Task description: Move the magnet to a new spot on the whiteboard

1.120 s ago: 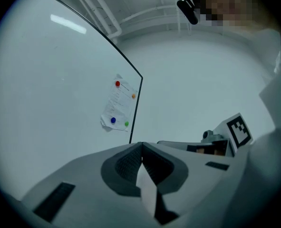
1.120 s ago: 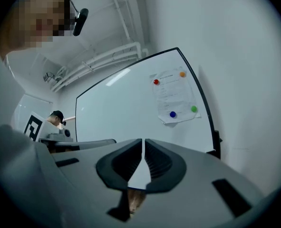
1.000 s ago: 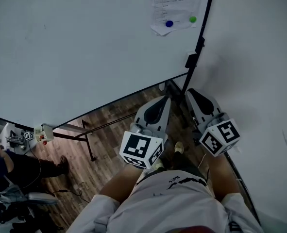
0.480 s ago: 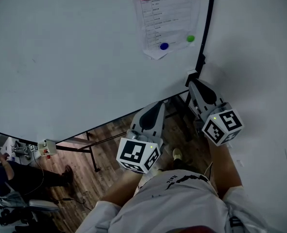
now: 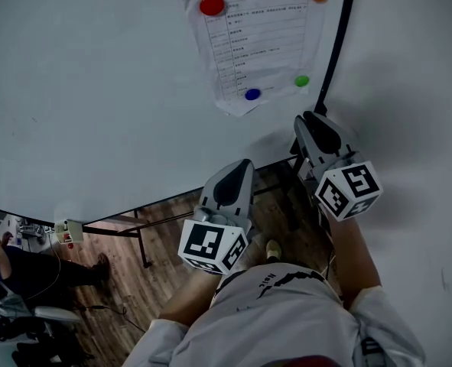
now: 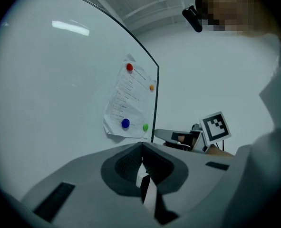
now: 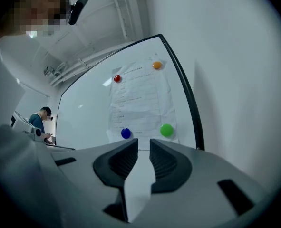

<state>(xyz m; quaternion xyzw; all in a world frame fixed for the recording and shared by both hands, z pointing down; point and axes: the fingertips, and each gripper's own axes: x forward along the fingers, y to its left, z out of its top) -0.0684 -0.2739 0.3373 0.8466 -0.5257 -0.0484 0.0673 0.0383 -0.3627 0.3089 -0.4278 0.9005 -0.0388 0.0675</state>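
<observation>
blue magnet (image 5: 252, 94) and green magnet (image 5: 302, 81) pin a paper (image 5: 260, 44) by the whiteboard's (image 5: 95, 90) right edge, the right gripper (image 5: 311, 121) pointing at them, empty jaws just opening, likely to take one, left gripper (image 5: 241, 165) idle, pressed together.

This looks like a lab or office workroom. A big whiteboard (image 5: 95, 90) stands on a black frame (image 5: 139, 234) and carries a printed sheet (image 5: 256, 44) held by 4 magnets (image 5: 212, 5). The floor (image 5: 172, 197) is wood plank and the wall (image 5: 417, 90) plain white. Bare beams cross the ceiling (image 7: 107, 13). A person (image 5: 11, 270) sits by a bench of gear (image 5: 23, 224).
</observation>
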